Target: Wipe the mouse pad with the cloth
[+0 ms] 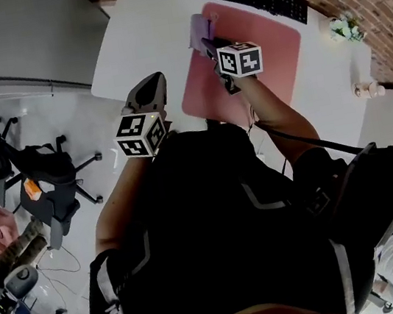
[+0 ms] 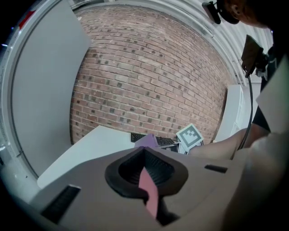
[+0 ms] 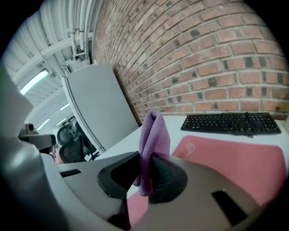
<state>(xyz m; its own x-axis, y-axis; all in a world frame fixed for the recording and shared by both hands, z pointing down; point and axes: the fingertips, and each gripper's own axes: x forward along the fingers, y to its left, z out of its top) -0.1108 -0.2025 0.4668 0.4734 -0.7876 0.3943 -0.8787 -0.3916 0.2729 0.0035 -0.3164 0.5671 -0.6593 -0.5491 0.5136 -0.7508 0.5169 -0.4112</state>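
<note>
Showing the right gripper [image 3: 146, 168] clamped on a fold of the purple cloth [image 3: 152, 135], most of which stands free beyond the jaw tips. The pink mouse pad [image 3: 235, 158] lies ahead and to the right of this gripper, and a black keyboard [image 3: 230, 122] sits just past the pad's far edge. Whether the cloth touches the pad cannot be told. The left gripper [image 2: 144, 155] has its jaws together on nothing and hangs behind and to the left of the right one, off the pad. Likely hazards: the narrow pinch may let the cloth drag out under friction. The unpinned pad may slide on the white table [image 1: 152, 26] with each stroke. A low angle may put the jaw tips, not fabric, on the pad, and a long forward stroke may strike the keyboard.
</note>
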